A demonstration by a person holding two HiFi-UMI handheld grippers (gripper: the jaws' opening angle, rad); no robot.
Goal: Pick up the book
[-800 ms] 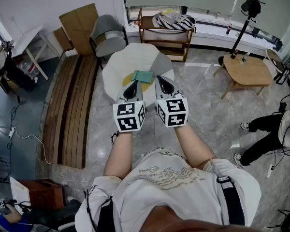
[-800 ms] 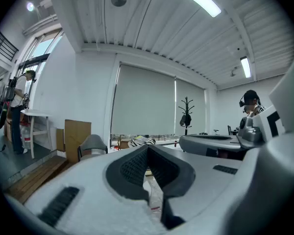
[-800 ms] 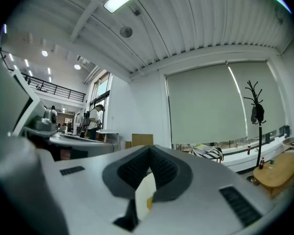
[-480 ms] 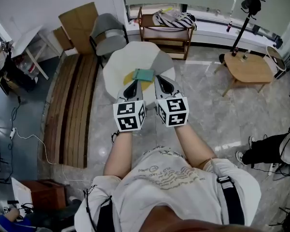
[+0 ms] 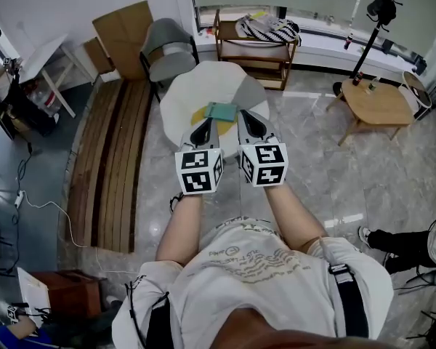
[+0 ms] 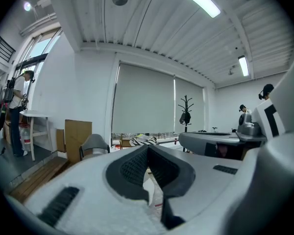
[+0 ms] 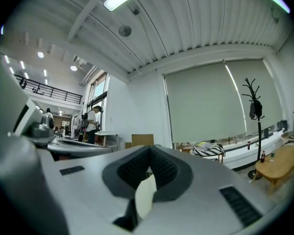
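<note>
In the head view a teal book point(image 5: 221, 110) lies on a yellow sheet point(image 5: 201, 115) at the near side of a round white table point(image 5: 196, 86). My left gripper point(image 5: 206, 124) hovers just short of the book's left corner, shut and empty. The right gripper point(image 5: 247, 119) is held level beside it, just right of the book, its jaws likewise closed on nothing. In the left gripper view the left gripper point(image 6: 148, 149) shows its tips meeting. The right gripper point(image 7: 149, 149) looks the same in the right gripper view. In both gripper views the jaws hide the book.
A grey chair point(image 5: 167, 49) stands behind the table, and a wooden shelf point(image 5: 258, 46) sits by the window. Wooden planks point(image 5: 112, 158) lie on the floor to the left. A low wooden table point(image 5: 381, 100) and a coat stand point(image 5: 378, 9) are at right. A person's legs point(image 5: 414, 242) reach in from the right edge.
Both grippers stay side by side in nearly the same place before the book. The person's legs at the right edge have moved lower and further out of the picture.
</note>
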